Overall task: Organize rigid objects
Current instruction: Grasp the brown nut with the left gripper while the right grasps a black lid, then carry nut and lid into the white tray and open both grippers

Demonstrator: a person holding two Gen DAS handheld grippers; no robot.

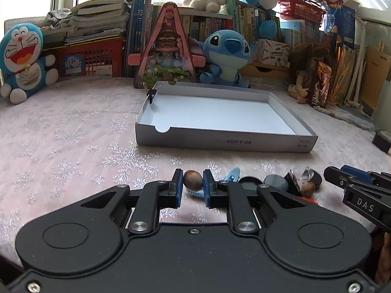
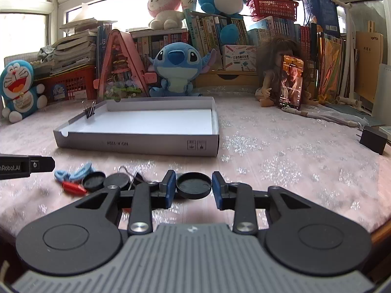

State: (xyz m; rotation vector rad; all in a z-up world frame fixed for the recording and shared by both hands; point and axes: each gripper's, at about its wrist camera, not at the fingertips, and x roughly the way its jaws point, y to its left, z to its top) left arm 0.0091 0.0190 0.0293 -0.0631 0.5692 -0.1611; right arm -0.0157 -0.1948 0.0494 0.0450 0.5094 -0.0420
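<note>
Snowflake-patterned tablecloth point(image 1: 73, 141) under shallow box point(image 1: 220, 144), black caps point(image 2: 94, 181).

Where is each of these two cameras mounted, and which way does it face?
Left wrist: rides the left gripper, looking along its fingers at a brown ball they pinch and the tray beyond; the right gripper's tip shows at right.
Right wrist: rides the right gripper, looking at a black lid it grips; the left gripper's tip shows at left.
Shared: the tray, Stitch toy, bookshelf.

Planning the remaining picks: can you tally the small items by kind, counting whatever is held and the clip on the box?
black round lids: 3
brown balls: 2
light-blue clips: 2
binder clips: 2
red piece: 1
Total: 10, though the pile is crowded.
</note>
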